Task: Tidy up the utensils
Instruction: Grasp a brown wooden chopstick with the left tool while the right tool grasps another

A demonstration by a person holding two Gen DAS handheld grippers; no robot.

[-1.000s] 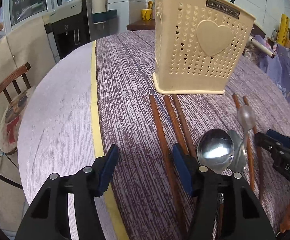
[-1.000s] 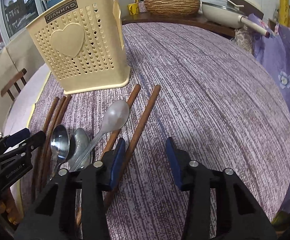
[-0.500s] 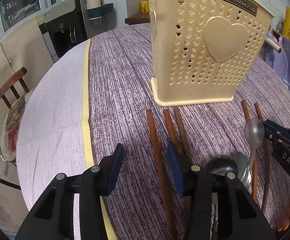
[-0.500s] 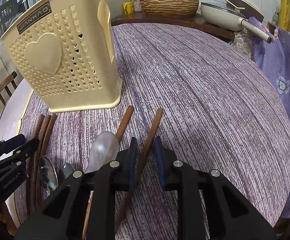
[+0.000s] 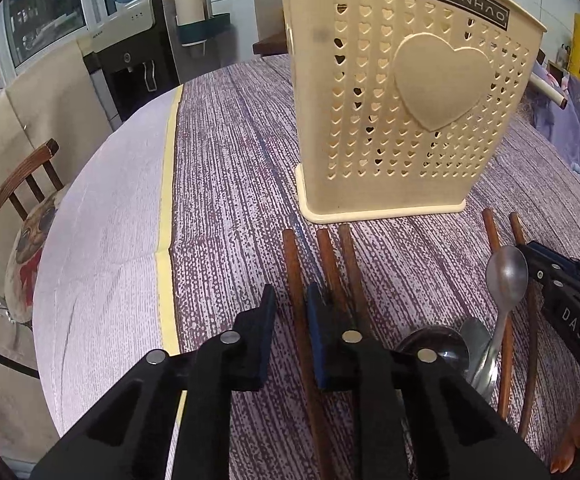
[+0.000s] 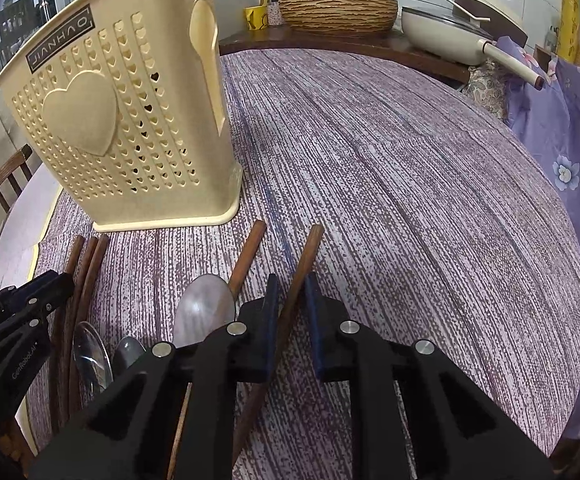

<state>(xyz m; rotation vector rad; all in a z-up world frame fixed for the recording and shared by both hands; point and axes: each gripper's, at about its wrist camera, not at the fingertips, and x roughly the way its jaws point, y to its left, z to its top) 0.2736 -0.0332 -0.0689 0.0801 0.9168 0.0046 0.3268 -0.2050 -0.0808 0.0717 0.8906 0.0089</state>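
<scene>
A cream perforated utensil holder [image 5: 405, 112] with a heart stands on the purple tablecloth; it also shows in the right wrist view [image 6: 130, 132]. Brown chopsticks and metal spoons [image 5: 505, 276] lie in front of it. My left gripper [image 5: 291, 300] is shut on the leftmost chopstick [image 5: 291, 264] of a group of three. My right gripper [image 6: 291, 284] is shut on the rightmost chopstick [image 6: 309, 252]. Another chopstick [image 6: 248, 252] and a spoon [image 6: 204, 312] lie just left of it. Both chopsticks still rest on the cloth.
A wooden chair [image 5: 26, 176] stands off the table's left edge. A water dispenser [image 5: 130, 60] is behind it. A wicker basket [image 6: 337, 12] and a pan [image 6: 449, 28] sit on a counter beyond the table. A floral purple cloth [image 6: 569, 140] hangs at the right.
Both grippers moved forward towards the holder and down over the chopsticks. Both have narrowed from wide open to shut, each on one chopstick.
</scene>
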